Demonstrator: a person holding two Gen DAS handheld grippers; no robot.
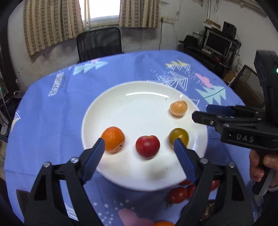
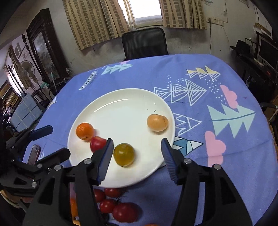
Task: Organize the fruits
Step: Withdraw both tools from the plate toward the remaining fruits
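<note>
A black chair (image 2: 145, 43) is seen at the far side of the tabletop (image 2: 217, 156). Behind it, a bright window (image 2: 144, 8) is framed by striped curtains (image 2: 93, 22). Dark shelves with a screen (image 1: 219, 43) are seen at the right.

white plate (image 2: 121, 111), four fruits, open right hand-held gripper (image 2: 137, 147) above

Black chair (image 2: 145, 43) behind blue patterned tablecloth (image 2: 217, 83)
</note>
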